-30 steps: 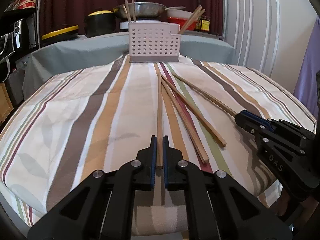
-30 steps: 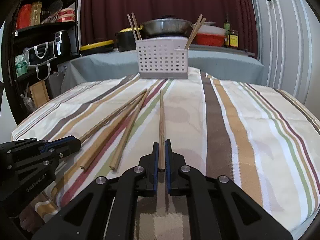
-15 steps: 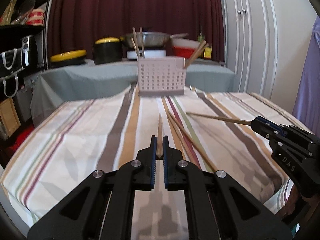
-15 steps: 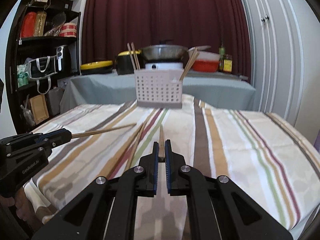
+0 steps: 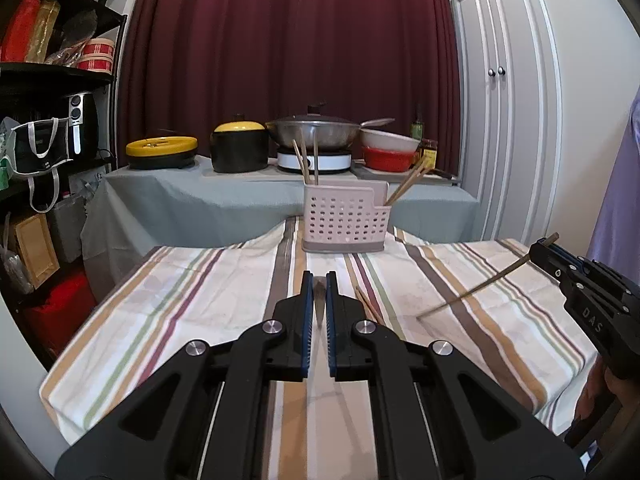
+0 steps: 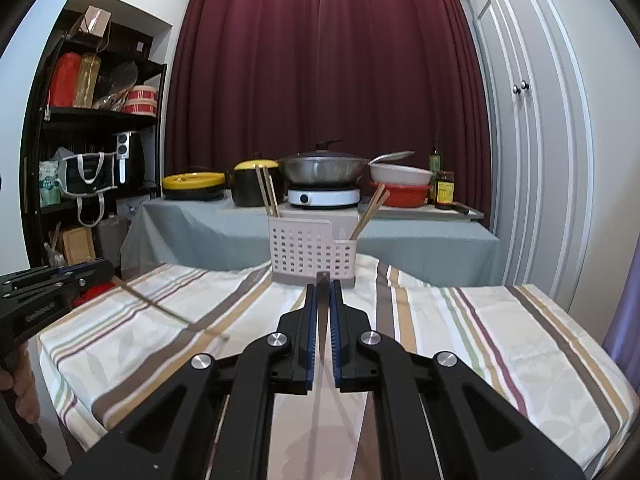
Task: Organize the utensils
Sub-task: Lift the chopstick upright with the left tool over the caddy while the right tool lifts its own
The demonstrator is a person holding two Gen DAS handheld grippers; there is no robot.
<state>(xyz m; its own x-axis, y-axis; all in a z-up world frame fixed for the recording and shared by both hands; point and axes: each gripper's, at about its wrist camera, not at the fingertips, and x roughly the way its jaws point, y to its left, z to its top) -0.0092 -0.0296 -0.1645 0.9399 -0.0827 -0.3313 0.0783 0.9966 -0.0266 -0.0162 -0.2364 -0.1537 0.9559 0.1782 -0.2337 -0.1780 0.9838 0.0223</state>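
My left gripper (image 5: 319, 280) is shut on a wooden chopstick (image 5: 319, 300), seen end-on and held above the striped tablecloth (image 5: 192, 296). My right gripper (image 6: 323, 288) is shut on another chopstick (image 6: 322, 320), also off the cloth. In the left wrist view the right gripper (image 5: 538, 246) is at the right, its chopstick (image 5: 476, 290) slanting down to the left. The right wrist view has the left gripper (image 6: 106, 268) at the left with its chopstick (image 6: 160, 306). A white perforated utensil holder (image 5: 345, 220) (image 6: 314, 256) stands at the table's far edge with chopsticks in both compartments. More chopsticks (image 5: 366, 304) lie on the cloth.
Behind the holder, a grey-covered side table (image 5: 180, 196) carries pots, a wok (image 5: 316, 132) on a cooker, bowls and bottles. A dark shelf unit (image 5: 44, 140) with bags stands at the left. White cupboard doors (image 5: 504, 120) are at the right.
Both grippers have risen, each lifting its chopstick off the cloth. The views have tilted up towards level. The other chopsticks stay on the table.
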